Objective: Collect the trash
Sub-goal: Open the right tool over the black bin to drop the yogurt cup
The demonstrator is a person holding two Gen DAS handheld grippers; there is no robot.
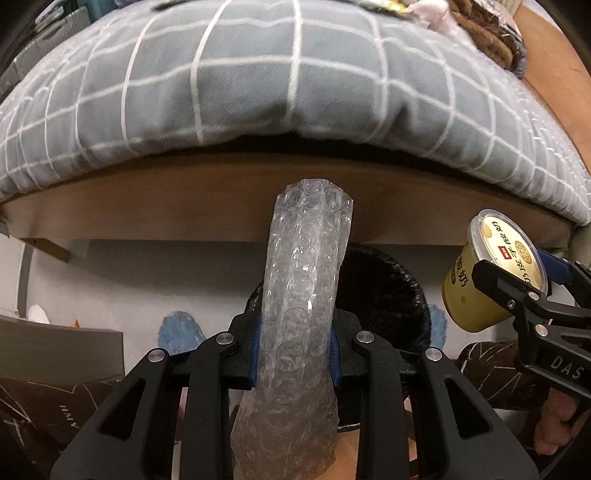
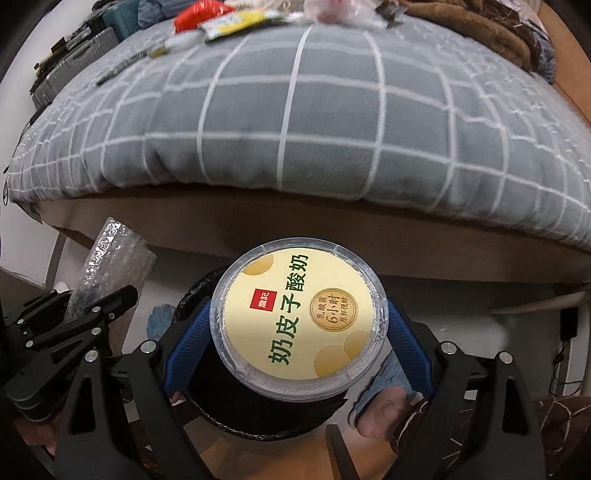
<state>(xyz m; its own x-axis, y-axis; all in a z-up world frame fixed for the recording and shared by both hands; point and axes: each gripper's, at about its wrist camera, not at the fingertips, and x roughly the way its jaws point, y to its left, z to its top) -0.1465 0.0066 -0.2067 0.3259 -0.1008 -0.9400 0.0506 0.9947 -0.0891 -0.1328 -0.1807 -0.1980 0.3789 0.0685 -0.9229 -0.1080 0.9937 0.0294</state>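
Observation:
A roll of clear bubble wrap (image 1: pixel 303 295) stands up between the blue pads of my left gripper (image 1: pixel 295 350), which is shut on it. Behind and below it gapes a bin lined with a black bag (image 1: pixel 388 295). At the right edge, my right gripper (image 1: pixel 517 273) holds a yellow yogurt cup (image 1: pixel 480 295). In the right wrist view the cup's printed lid (image 2: pixel 299 317) fills the middle, with my right gripper (image 2: pixel 299 325) shut on its sides and the black bin (image 2: pixel 229 417) right under it. The left gripper (image 2: pixel 88 306) and bubble wrap (image 2: pixel 110 258) show at the left.
A bed with a grey checked cover (image 2: pixel 295 129) and a wooden frame (image 1: pixel 184 199) rises just beyond the bin. Wrappers (image 2: pixel 207 14) lie on its far side. Blue slippers (image 1: pixel 177 332) flank the bin, a person's toes (image 2: pixel 380 417) are beside it, and a box (image 1: pixel 55 343) sits left.

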